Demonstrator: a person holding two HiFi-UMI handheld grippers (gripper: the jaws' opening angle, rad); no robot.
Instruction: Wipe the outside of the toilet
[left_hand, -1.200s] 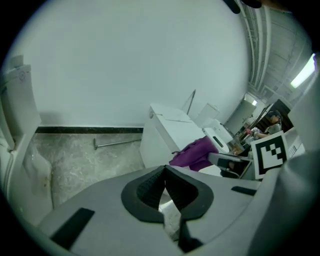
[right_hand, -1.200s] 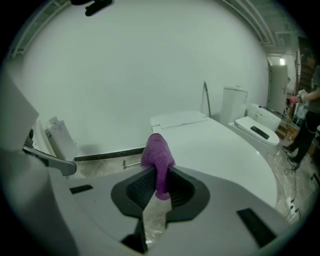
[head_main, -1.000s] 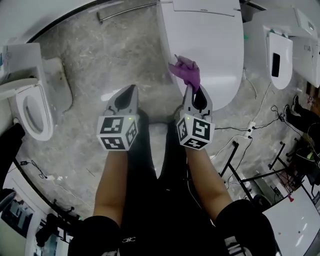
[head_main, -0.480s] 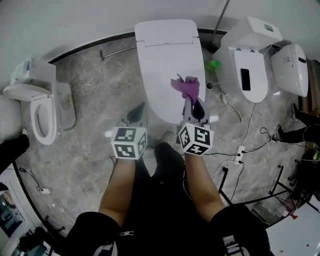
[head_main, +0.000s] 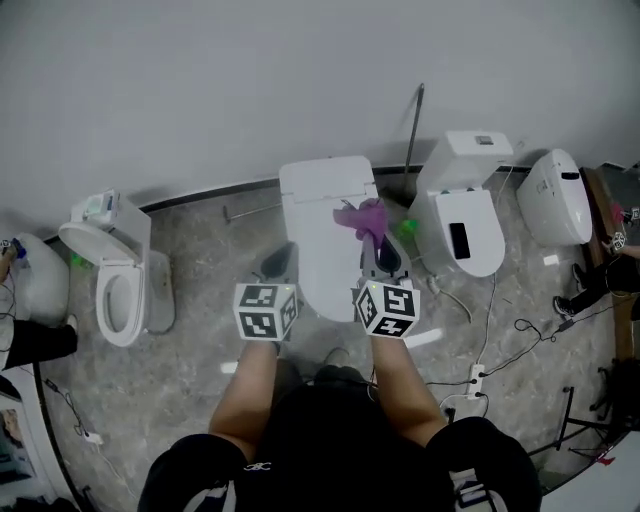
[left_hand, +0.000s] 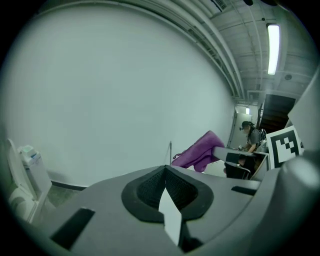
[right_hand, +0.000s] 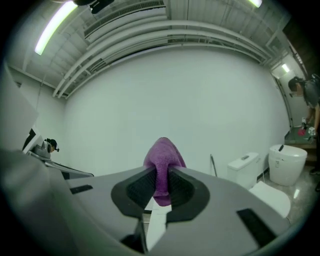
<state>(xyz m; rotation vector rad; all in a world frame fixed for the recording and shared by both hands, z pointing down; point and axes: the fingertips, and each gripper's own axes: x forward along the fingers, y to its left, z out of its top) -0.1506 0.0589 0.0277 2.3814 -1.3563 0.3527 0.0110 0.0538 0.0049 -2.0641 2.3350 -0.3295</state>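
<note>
A white toilet (head_main: 318, 222) with its lid down stands against the wall, straight ahead in the head view. My right gripper (head_main: 378, 244) hovers over the toilet's right side, shut on a purple cloth (head_main: 362, 219) that bunches up above the jaws. The right gripper view has the same purple cloth (right_hand: 163, 167) pinched between the dark pads, pointing at the white wall. My left gripper (head_main: 283, 256) hangs at the toilet's left edge, jaws closed with nothing in them. The left gripper view shows the left gripper (left_hand: 165, 181) shut and the purple cloth (left_hand: 199, 152) off to the right.
An open-seat toilet (head_main: 115, 275) stands at the left. A second toilet (head_main: 463, 210) and a third one (head_main: 558, 195) stand at the right. A metal pole (head_main: 412, 130) leans on the wall. Cables (head_main: 500, 350) and a power strip lie on the grey floor at the right.
The head view has tilted up: the toilets now sit further off and the wall fills the top. Both grippers have risen level, the cloth still held in the right one.
</note>
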